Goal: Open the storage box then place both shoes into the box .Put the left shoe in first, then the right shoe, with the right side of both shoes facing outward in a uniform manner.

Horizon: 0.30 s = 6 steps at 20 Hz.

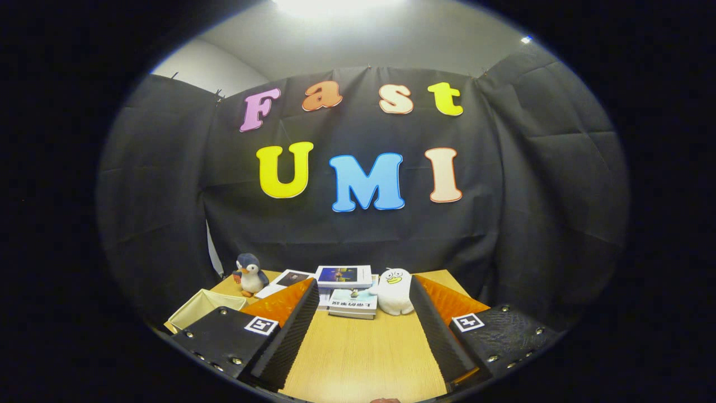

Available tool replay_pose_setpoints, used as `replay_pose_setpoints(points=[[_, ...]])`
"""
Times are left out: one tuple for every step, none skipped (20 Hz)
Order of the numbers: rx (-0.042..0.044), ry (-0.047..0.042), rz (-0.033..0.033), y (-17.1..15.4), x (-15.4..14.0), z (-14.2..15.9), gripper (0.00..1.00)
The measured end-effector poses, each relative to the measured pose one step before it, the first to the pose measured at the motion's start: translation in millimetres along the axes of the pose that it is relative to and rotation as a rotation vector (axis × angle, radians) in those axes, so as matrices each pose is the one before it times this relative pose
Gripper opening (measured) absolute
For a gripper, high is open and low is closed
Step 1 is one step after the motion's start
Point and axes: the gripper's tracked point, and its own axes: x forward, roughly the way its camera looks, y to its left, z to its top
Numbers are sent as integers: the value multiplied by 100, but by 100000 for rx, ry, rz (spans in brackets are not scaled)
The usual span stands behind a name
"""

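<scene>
1. We find the gripper (363, 313) held level above the table (363, 358), fingers spread wide with only bare wood between them, gripping nothing.
2. A cream box (202, 308) sits open-topped just beside the left finger; we judge it the storage box.
3. Books (345, 291), a penguin (249, 274) and a white toy (394, 291) line the far edge, seemingly kept clear of the work area.
4. We cannot locate the shoes.
</scene>
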Motion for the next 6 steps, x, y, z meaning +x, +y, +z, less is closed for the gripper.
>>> replay_pose_setpoints(points=[[857,-1154,-691,-259,-251,136,97],[736,-623,-13,-159,22,-3,98],[715,-876,-156,-92,21,116,98],[254,-1079,-613,-184,39,107,97],[-294,-1228,-1048,-260,131,265,98],[-310,-1877,-1016,-268,-5,267,97]])
